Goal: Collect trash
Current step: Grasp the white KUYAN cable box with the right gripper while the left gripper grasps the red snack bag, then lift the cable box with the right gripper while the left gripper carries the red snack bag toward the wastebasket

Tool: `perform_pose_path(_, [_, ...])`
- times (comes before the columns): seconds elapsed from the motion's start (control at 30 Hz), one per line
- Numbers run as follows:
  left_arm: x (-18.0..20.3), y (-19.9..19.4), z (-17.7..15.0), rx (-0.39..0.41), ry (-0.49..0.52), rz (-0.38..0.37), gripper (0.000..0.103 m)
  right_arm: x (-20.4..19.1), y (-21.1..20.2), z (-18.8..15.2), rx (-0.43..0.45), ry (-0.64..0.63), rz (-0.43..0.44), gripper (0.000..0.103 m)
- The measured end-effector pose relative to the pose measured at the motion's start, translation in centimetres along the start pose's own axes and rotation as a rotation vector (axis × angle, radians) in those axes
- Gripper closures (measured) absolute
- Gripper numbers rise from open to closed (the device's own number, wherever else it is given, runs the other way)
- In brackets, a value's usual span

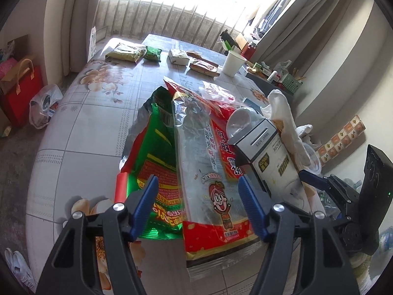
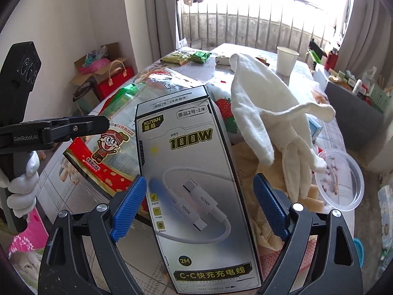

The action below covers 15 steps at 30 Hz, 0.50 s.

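- Daylight from a barred window (image 1: 172, 22) falls on a table (image 1: 81, 113) under a tiled, flower-printed cloth, with curtains at both sides
- Between the blue pads of the left gripper (image 1: 199, 196) lies a flattened red-and-silver snack wrapper (image 1: 208, 177) with a cartoon face; the jaws stand apart and neither pad presses on it
- Just beside the left pad, partly under that wrapper, lies a green-and-red snack bag (image 1: 152, 147)
- Beyond the right pad of the same gripper, a silver cable box (image 1: 267, 152) overlaps the red wrapper's edge
- In the right wrist view, the right gripper (image 2: 199, 201) has its jaws spread wide to either side of that cable box (image 2: 196, 184), printed "100W"; gaps show at both pads, so nothing is clamped
- Past the right pad, a white glove (image 2: 265, 113) lies draped over brown paper, with a clear plastic bowl (image 2: 343, 179) further out on that side
- Off to the left pad's side, a white-gloved hand (image 2: 22, 184) holds the other gripper's handle
- Far ahead of both jaws stand a white paper cup (image 2: 286, 60) and several sealed snack packets (image 1: 127, 52)
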<state>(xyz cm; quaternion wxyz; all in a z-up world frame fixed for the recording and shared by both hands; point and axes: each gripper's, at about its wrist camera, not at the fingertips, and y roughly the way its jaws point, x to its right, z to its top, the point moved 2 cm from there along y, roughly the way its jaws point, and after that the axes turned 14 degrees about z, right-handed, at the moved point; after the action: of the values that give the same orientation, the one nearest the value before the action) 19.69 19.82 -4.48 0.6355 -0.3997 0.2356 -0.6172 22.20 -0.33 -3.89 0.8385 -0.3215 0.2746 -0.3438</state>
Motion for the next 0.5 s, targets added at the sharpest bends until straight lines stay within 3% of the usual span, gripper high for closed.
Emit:
perform_pose_path(0.17, [-0.2,1.9,1.3,-0.072,-0.054,-0.069,0.050,0.0,1.1,0.0,-0.032,0.017,-0.001,0.018])
perform_pose_path(0.5, [-0.4,1.1,1.5,-0.041,-0.073,-0.096,0.087,-0.1,2.0,0.4,-0.052,0.014,-0.044,0.019])
